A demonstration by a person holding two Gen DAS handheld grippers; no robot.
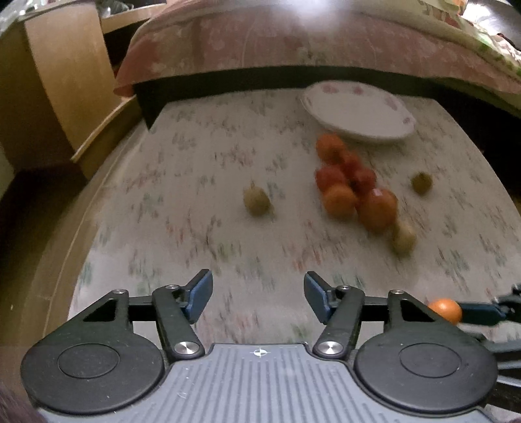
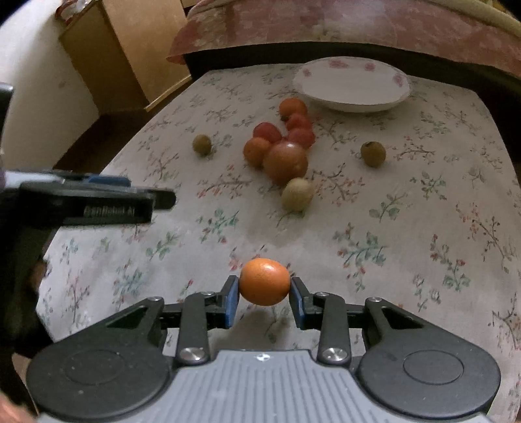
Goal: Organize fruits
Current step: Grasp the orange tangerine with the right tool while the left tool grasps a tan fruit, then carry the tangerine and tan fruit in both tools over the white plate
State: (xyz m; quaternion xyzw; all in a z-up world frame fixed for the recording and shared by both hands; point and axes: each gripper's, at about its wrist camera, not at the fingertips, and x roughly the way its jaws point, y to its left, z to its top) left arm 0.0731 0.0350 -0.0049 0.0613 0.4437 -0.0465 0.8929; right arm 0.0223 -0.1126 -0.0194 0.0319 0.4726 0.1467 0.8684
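Observation:
My right gripper (image 2: 264, 301) is shut on a small orange (image 2: 264, 281), held just above the floral tablecloth near the front edge; that orange (image 1: 445, 309) also shows at the right edge of the left wrist view. My left gripper (image 1: 258, 297) is open and empty over the cloth. A cluster of oranges and red tomatoes (image 2: 283, 140) lies mid-table, with several green-brown kiwis (image 2: 297, 194) around it. A white floral plate (image 2: 351, 85) stands empty at the far side. In the left wrist view, the cluster (image 1: 351, 187) and plate (image 1: 358, 110) are blurred.
The tablecloth (image 2: 390, 260) covers a small table that drops off at the left. A bed with a pink cover (image 2: 342, 26) runs behind it. A wooden cabinet (image 2: 130, 52) stands at the far left. The left gripper's body (image 2: 97, 201) reaches in from the left.

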